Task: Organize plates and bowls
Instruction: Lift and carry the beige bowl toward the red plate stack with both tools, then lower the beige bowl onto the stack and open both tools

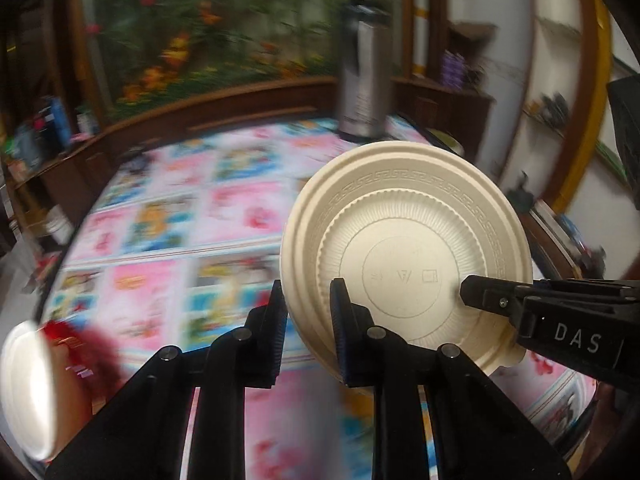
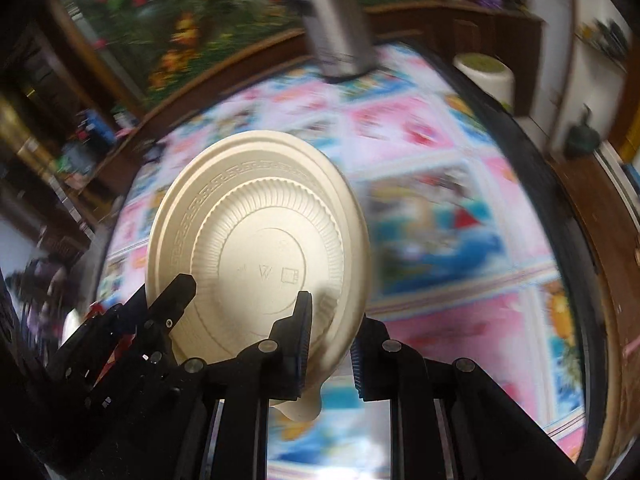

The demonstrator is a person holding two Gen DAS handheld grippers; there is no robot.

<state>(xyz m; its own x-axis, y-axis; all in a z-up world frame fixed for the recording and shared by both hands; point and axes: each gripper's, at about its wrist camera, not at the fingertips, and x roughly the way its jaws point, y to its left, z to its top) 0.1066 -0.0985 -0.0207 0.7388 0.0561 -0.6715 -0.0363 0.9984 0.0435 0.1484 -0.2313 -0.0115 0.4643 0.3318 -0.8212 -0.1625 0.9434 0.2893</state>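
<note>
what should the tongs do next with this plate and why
Probably carry the plate level toward the other cream dish at the table's near left and stack it. Both the left tongs and right tongs pinch its rim, and it hangs tilted above the tablecloth, so neither should let go yet.

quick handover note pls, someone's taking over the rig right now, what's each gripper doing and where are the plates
Left gripper: shut on the rim of the cream plate.
Right gripper: shut on the same plate's opposite rim.
The plate is tilted on edge, underside to the cameras, off the colourful tablecloth.
Another cream dish sits at the far left edge, blurred.
Done: plate picked up two-handed.
Left: set it down with the other dishes; the target spot can't be seen.
</note>
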